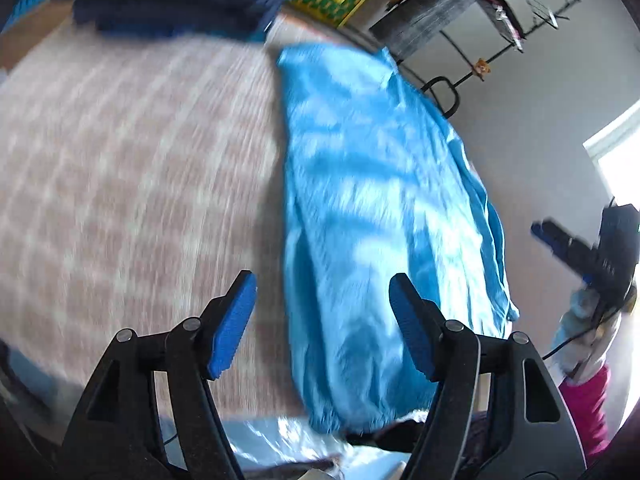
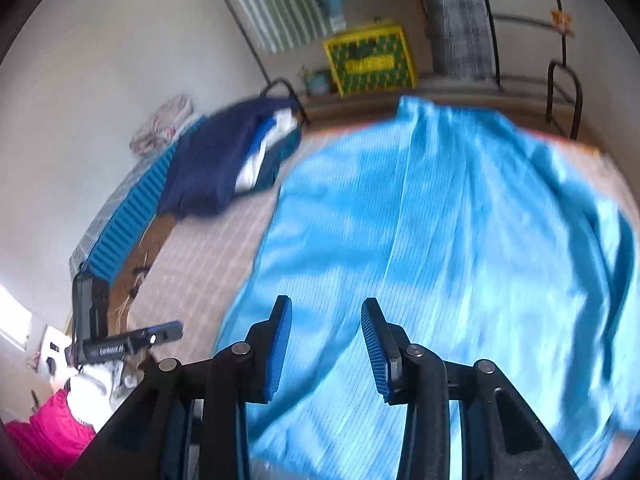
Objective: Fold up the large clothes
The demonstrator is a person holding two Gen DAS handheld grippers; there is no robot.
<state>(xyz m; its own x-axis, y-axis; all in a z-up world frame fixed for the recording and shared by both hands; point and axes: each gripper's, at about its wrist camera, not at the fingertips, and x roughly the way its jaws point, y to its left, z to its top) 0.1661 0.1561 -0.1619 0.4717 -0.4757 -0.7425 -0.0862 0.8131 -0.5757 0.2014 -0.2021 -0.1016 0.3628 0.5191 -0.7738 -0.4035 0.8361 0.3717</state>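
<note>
Checked beige cover (image 2: pixel 208 248) spread over the surface, with a dark navy pile (image 2: pixel 216 160) heaped near its far corner, right beside a blue ribbed mat (image 2: pixel 120 232). Yellow-and-green patterned box (image 2: pixel 370 60) down by the far wall, next to a small potted plant (image 2: pixel 314 78). Black metal rack (image 1: pixel 500 40) and a white radiator (image 2: pixel 276 4) behind all that.

We see the right tongs (image 2: pixel 326 344) held with their blue pads apart and nothing between them, above a light blue garment (image 2: pixel 460 248) spread over a checked bed (image 2: pixel 200 264). A dark navy pile (image 2: pixel 224 156) lies at the bed's far left corner. The left tongs (image 2: pixel 120 344) show at far left, off the garment. A yellow crate (image 2: pixel 370 60) stands beyond.
</note>
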